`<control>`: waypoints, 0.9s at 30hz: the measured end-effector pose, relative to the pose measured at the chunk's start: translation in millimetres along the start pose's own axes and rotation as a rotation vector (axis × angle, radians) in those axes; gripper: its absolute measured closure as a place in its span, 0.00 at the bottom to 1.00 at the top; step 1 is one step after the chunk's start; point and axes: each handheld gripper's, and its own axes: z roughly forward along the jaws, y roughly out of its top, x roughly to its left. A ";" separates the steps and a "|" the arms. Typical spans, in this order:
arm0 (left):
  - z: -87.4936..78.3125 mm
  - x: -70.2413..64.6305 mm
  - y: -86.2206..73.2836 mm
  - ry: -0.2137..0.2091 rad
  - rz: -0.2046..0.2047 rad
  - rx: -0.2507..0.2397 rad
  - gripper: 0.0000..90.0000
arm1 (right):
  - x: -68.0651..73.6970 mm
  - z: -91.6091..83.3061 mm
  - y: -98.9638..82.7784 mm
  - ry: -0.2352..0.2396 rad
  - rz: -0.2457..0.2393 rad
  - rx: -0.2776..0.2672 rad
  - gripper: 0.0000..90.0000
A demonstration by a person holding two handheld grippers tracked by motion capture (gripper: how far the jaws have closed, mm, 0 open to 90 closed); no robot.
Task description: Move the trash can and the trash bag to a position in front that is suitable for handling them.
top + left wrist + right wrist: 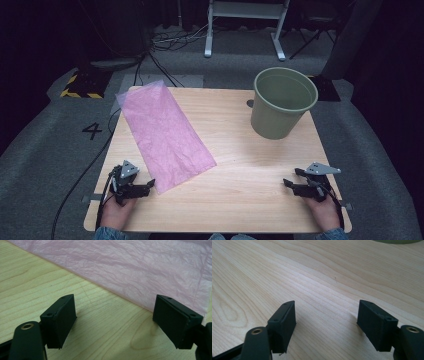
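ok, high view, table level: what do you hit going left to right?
left gripper → pink plastic bag → green bucket → right gripper. Both grippers sit open near the table's front edge, nothing between their jaws.

Both hands come in from the bottom edge, low over the near part of the table, well apart. Left hand (117, 210) grips the left tongs (149, 186), jaws pointing right and slightly away, spread wide with nothing between them. Right hand (324, 212) grips the right tongs (291, 180), jaws pointing left toward the middle, also apart and empty. Both tongs look roughly level, grey plates up; hard to tell whether either rests on the table.
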 end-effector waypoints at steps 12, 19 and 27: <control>0.2 0.1 0.2 -0.001 0.001 0.000 0.21 | 2.8 -11.9 16.8 0.081 -0.013 -0.027 0.43; 0.1 0.1 0.2 -0.001 0.003 0.001 0.21 | 6.1 -24.4 42.4 0.097 -0.048 -0.061 0.41; -0.6 -0.1 -0.4 -0.004 0.008 0.002 0.21 | 3.8 -39.5 80.3 0.107 -0.098 -0.098 0.41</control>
